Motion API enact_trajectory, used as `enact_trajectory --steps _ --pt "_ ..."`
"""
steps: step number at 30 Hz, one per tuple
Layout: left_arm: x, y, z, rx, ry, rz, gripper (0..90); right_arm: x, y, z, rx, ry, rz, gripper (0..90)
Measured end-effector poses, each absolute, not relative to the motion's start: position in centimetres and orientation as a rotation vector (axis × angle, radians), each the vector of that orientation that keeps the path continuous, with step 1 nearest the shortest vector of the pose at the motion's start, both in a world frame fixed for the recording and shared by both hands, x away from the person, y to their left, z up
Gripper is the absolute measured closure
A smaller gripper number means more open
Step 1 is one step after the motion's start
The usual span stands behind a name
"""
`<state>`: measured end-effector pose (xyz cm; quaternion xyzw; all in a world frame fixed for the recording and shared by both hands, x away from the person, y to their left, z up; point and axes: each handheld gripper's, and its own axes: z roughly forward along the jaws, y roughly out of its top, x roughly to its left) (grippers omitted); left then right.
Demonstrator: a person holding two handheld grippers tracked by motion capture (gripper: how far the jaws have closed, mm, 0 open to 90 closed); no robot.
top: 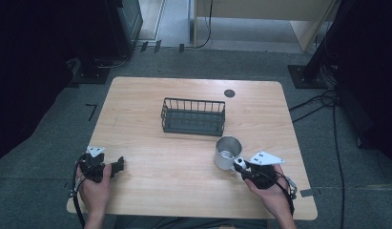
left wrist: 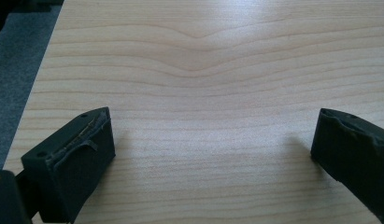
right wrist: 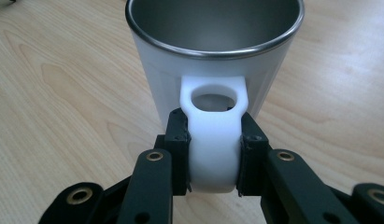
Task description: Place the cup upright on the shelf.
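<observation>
We grip the white handle [right wrist: 214, 144] of the mug [top: 228, 152] with the right tongs [top: 241, 165]; the wire basket [top: 193, 116] lies just beyond, to the far left. Our left tongs [top: 118, 166] rest open, well apart on the counter [top: 150, 186]

A black wire basket [top: 193, 117] is sitting empty at the middle of the wooden counter [top: 136, 109], with a dark round disc [top: 229, 93] lying near the far edge.

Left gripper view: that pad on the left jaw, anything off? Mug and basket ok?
The left gripper's pad looks frayed, its top edge lifting off the jaw. Otherwise nothing: the mug stands upright, the right gripper shut on its handle; the basket sits square.
</observation>
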<state>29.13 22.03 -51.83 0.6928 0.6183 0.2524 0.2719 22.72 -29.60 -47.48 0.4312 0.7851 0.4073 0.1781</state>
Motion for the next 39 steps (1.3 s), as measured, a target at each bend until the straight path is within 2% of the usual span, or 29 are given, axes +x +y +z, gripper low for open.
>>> enact_trajectory --steps 39 --pt "29.1 22.0 -51.8 1.866 1.665 0.679 0.0 25.2 -27.1 -41.3 1.086 2.171 1.235 72.0"
